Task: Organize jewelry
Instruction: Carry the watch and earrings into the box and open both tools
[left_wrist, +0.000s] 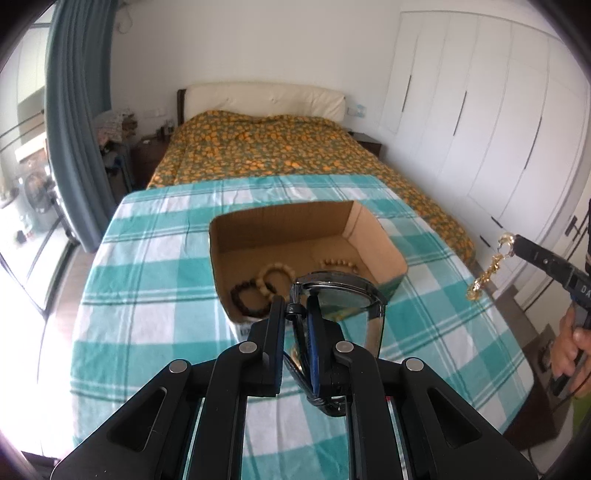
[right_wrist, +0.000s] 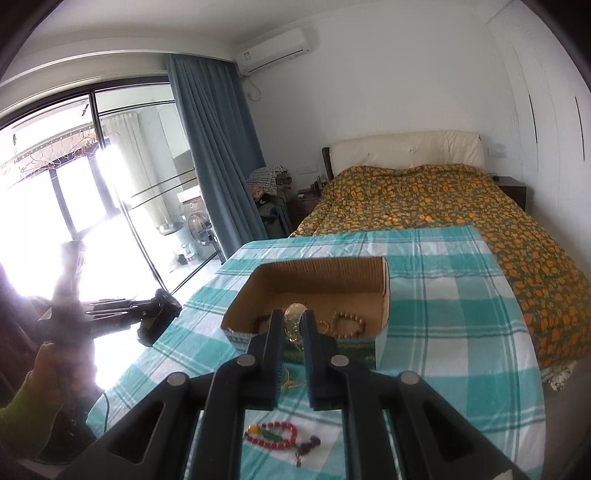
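My left gripper is shut on a pair of dark sunglasses, held above the near edge of an open cardboard box. In the box lie a dark bead bracelet and two pale wooden ones. At the right edge of the left wrist view, my right gripper is shut on a gold chain that dangles in the air. In the right wrist view the chain shows between the right gripper's fingers, in front of the box. A red bead bracelet lies on the cloth below.
The box stands on a table with a teal checked cloth. Behind it is a bed with an orange-flowered cover. White wardrobe doors line the right, and a blue curtain and bright glass doors the left. A hand grips the right tool.
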